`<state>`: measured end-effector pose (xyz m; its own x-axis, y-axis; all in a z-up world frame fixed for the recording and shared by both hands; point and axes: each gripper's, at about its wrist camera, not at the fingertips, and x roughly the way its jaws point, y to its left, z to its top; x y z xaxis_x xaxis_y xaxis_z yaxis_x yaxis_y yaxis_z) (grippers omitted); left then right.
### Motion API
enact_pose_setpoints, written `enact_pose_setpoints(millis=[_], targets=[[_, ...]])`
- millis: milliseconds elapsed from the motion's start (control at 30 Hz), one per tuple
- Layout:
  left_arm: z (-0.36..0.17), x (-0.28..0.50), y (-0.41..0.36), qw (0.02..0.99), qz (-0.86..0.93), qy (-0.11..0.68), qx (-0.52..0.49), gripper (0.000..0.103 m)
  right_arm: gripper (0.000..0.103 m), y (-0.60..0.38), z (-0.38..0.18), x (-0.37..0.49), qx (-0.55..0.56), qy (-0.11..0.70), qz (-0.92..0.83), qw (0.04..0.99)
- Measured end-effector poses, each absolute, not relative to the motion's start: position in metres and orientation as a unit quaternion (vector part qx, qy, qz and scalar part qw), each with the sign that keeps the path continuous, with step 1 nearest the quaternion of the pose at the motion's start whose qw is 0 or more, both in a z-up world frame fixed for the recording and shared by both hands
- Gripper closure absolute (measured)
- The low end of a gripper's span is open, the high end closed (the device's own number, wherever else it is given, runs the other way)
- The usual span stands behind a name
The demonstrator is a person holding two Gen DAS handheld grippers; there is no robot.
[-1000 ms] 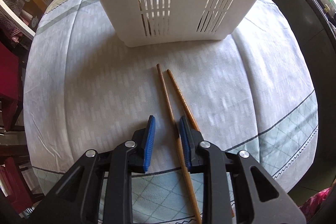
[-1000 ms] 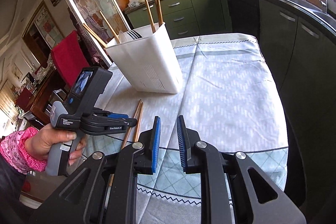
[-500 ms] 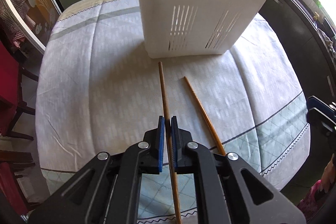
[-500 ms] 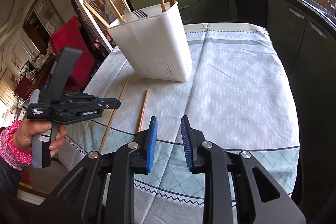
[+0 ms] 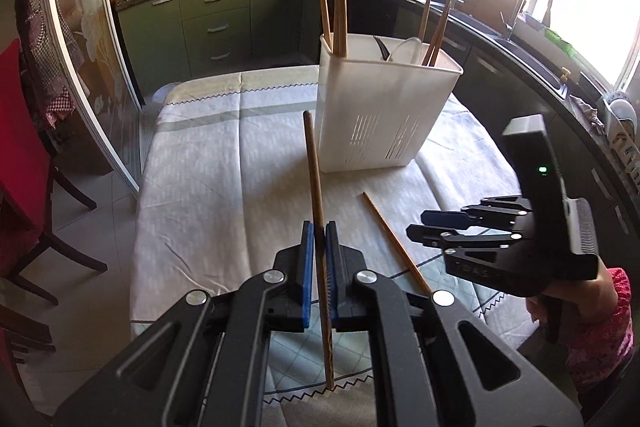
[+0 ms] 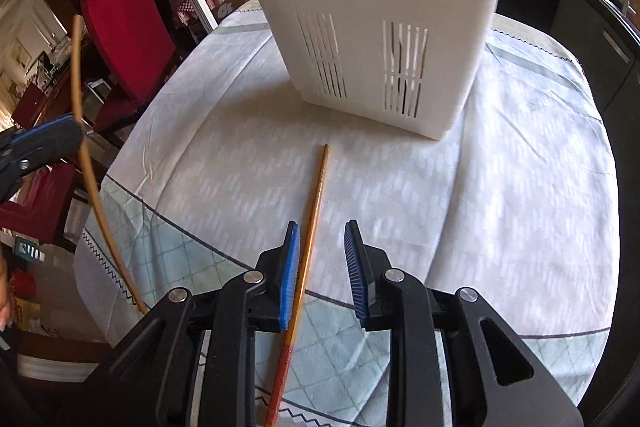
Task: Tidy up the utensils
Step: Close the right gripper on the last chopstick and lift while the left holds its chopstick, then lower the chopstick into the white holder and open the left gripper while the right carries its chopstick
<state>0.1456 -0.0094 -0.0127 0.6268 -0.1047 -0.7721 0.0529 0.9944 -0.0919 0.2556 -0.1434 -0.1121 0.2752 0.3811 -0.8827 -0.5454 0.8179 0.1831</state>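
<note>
My left gripper (image 5: 319,241) is shut on a brown chopstick (image 5: 314,171) and holds it lifted above the table, tip pointing toward the white utensil caddy (image 5: 380,119). The caddy holds several chopsticks and other utensils. A second chopstick (image 6: 316,195) lies on the tablecloth; it also shows in the left wrist view (image 5: 390,237). My right gripper (image 6: 322,251) is open and low over that chopstick, which runs between the pads close to the left one. The held chopstick (image 6: 82,123) and left gripper (image 6: 44,141) show at the left of the right wrist view.
The table has a pale patterned cloth (image 6: 500,207). Red chairs (image 6: 128,31) stand at its left side. Kitchen cabinets (image 5: 208,27) and a counter with a sink (image 5: 520,39) lie behind and to the right.
My left gripper has lifted the gripped chopstick off the table and tilted level. My right gripper has come down over the other chopstick, close to the caddy.
</note>
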Motion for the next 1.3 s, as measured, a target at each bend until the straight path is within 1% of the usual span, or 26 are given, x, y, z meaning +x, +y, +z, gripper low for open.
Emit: enact_pose_setpoints(millis=[133,400,467,533,667,800,1133,1300], targets=[[-0.006,0.136,-0.005,0.909,-0.047,0.413,-0.03,0.097,0.078,-0.123,-0.125,0.267,-0.092,0.538,0.282,0.789],[-0.001,0.127,-0.001,0.912,-0.053,0.405,-0.031,0.097,0.079,-0.102,-0.142,0.266,-0.122,0.541,0.266,0.788],[-0.002,0.127,-0.001,0.912,-0.053,0.404,-0.032,0.097,0.082,-0.096,-0.143,0.267,-0.134,0.535,0.259,0.793],[-0.002,0.127,0.0,0.913,-0.053,0.404,-0.033,0.097,0.094,-0.093,-0.143,0.267,-0.142,0.531,0.251,0.797],[-0.001,0.127,0.0,0.913,-0.053,0.404,-0.034,0.097,0.096,-0.095,-0.141,0.267,-0.137,0.527,0.25,0.801],[0.001,0.126,0.0,0.914,-0.053,0.401,-0.033,0.097,0.096,-0.108,-0.121,0.261,-0.11,0.509,0.267,0.811],[0.01,0.121,-0.003,0.918,-0.054,0.393,-0.027,0.097,0.096,-0.165,-0.031,0.215,-0.045,0.417,0.307,0.854],[0.011,0.12,-0.004,0.919,-0.052,0.391,-0.024,0.097,0.096,-0.191,-0.009,0.194,-0.033,0.389,0.307,0.868]])
